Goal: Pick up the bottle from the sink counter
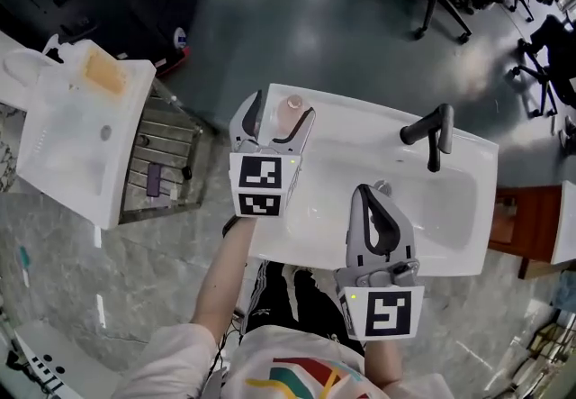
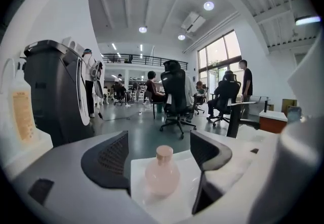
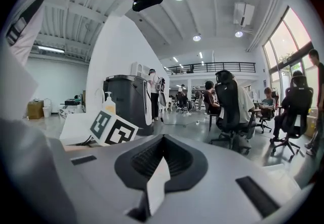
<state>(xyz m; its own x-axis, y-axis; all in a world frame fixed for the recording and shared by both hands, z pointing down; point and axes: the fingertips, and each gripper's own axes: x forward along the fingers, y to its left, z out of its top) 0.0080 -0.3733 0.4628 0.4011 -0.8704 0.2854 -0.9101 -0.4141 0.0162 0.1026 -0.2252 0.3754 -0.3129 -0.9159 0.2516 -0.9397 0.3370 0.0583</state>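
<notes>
Left gripper [image 1: 282, 107] hovers at the far left corner of the white sink counter [image 1: 360, 118], fingers [image 2: 109, 160] wide. The pink round-bellied bottle [image 2: 162, 172] stands upright on that corner, between them but untouched, with clear gaps on both sides. Right gripper [image 1: 375, 194] sits over the near rim of the basin [image 1: 396, 181], well apart from the bottle, fingers together and empty.

Step in hand, as judged: closing on the bottle. Recommendations: keep it centred between the pads, advance until they flank the widest part of the belly rather than the narrow neck, then close squarely. The smooth, curved body may slip or tip towards the counter edge if pinched off-centre. Lift straight up.
</notes>
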